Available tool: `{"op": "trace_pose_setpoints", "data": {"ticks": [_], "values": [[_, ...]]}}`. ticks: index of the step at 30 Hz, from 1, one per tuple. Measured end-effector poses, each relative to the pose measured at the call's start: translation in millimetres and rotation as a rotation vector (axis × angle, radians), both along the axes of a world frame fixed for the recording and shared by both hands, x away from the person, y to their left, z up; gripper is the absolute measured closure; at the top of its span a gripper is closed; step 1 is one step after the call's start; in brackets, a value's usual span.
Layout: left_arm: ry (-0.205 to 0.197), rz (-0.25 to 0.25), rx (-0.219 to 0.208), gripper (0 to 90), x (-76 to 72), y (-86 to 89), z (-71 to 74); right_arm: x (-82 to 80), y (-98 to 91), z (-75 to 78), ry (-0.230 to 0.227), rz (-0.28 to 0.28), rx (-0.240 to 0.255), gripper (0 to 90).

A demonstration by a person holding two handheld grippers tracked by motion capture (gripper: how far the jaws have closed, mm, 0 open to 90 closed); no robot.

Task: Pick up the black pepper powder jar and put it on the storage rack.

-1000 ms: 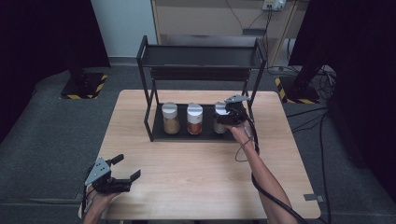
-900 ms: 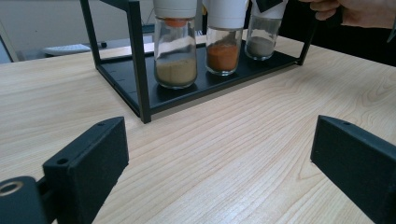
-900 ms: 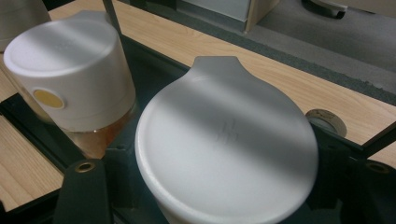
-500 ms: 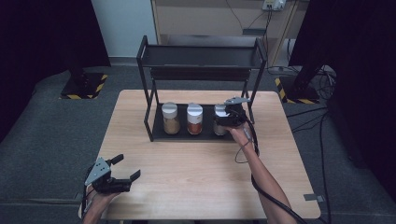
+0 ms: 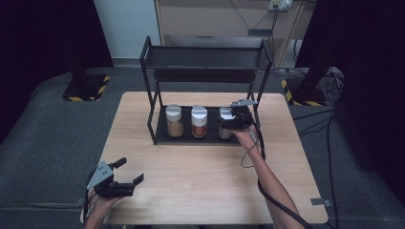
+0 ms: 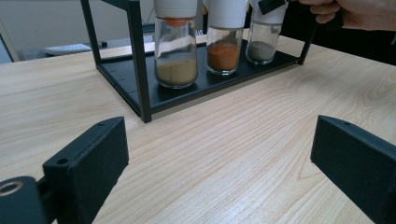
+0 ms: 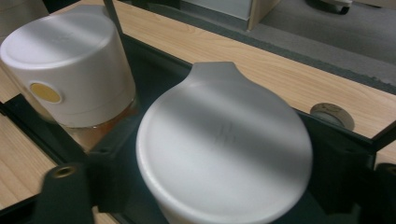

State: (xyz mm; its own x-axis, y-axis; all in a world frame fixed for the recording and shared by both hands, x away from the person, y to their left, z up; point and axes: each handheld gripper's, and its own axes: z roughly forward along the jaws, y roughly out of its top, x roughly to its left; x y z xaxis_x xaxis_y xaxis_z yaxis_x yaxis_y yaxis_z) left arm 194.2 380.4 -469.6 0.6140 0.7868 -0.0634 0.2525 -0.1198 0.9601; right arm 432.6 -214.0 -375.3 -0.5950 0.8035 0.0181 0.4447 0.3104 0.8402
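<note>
Right gripper view puts my right gripper (image 7: 224,186) loosely astride the grey-spice jar (image 7: 224,149), jaws just opened, while high view places that jar rightmost on the rack's (image 5: 157,102) bottom shelf.

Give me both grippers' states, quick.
Left gripper: open, holding nothing.
Right gripper: jaws have just been opening, either side of the right-hand spice jar; grip cannot be told.

Open tool (image 6: 219,154), bare table (image 6: 243,140) — three jars (image 6: 223,39), black rack (image 6: 140,70)
</note>
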Motion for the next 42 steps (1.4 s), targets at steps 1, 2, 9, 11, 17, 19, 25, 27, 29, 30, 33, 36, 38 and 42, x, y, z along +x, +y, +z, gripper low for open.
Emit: {"op": "trace_pose_setpoints", "data": {"ticks": [1, 2, 9, 11, 17, 19, 25, 27, 29, 30, 33, 36, 38, 42], "values": [[-0.001, -0.001, 0.0, 3.4, 0.0, -0.1, 0.0, -1.4, -0.8, 0.6, -0.009, -0.002, 0.004, 16.2], [0.0, 0.0, 0.0, 3.4, 0.0, -0.2, 0.1, -2.5, -1.3, 1.7, -0.015, -0.005, 0.007, 14.8], [0.001, 0.001, 0.001, 3.4, 0.0, -0.4, 0.2, -3.5, -8.6, 16.0, -0.042, 0.006, 0.031, 11.3], [0.0, 0.001, 0.001, 3.4, -0.1, -0.5, 0.3, -4.9, -10.4, 22.1, -0.056, 0.015, 0.03, 11.3], [0.001, -0.001, 0.002, 3.4, 0.0, -0.8, 0.7, -14.1, -16.0, 44.7, -0.099, 0.052, 0.05, 11.4], [0.001, 0.001, -0.001, 3.4, 0.0, -1.1, 0.8, -17.3, -18.4, 52.0, -0.109, 0.067, 0.062, 11.5], [0.008, 0.003, -0.001, 3.3, 0.8, -1.8, 0.9, -31.2, -20.9, 67.2, -0.133, 0.143, 0.062, 11.6], [0.007, 0.004, -0.003, 3.4, 1.0, -1.2, 0.3, -36.6, -22.7, 69.3, -0.142, 0.167, 0.068, 11.4], [0.008, 0.005, -0.004, 3.4, 1.0, -1.0, 0.2, -41.9, -25.6, 69.0, -0.152, 0.188, 0.083, 11.4], [0.008, 0.005, -0.004, 3.4, 1.2, -1.2, 0.2, -44.8, -26.6, 68.7, -0.155, 0.195, 0.087, 11.4], [0.009, 0.003, 0.001, 3.4, 1.1, -1.7, 0.8, -52.3, -28.6, 67.7, -0.154, 0.219, 0.091, 11.3], [0.008, 0.002, 0.003, 3.4, 1.5, -1.8, 0.4, -63.9, -31.8, 67.6, -0.156, 0.251, 0.084, 11.1], [0.007, 0.0, 0.001, 3.4, 1.4, -1.4, 0.2, -69.8, -34.4, 67.1, -0.164, 0.259, 0.087, 11.2], [0.006, -0.006, 0.005, 3.4, 1.6, -1.5, 0.7, -79.5, -40.4, 66.5, -0.166, 0.265, 0.1, 11.2]]}}
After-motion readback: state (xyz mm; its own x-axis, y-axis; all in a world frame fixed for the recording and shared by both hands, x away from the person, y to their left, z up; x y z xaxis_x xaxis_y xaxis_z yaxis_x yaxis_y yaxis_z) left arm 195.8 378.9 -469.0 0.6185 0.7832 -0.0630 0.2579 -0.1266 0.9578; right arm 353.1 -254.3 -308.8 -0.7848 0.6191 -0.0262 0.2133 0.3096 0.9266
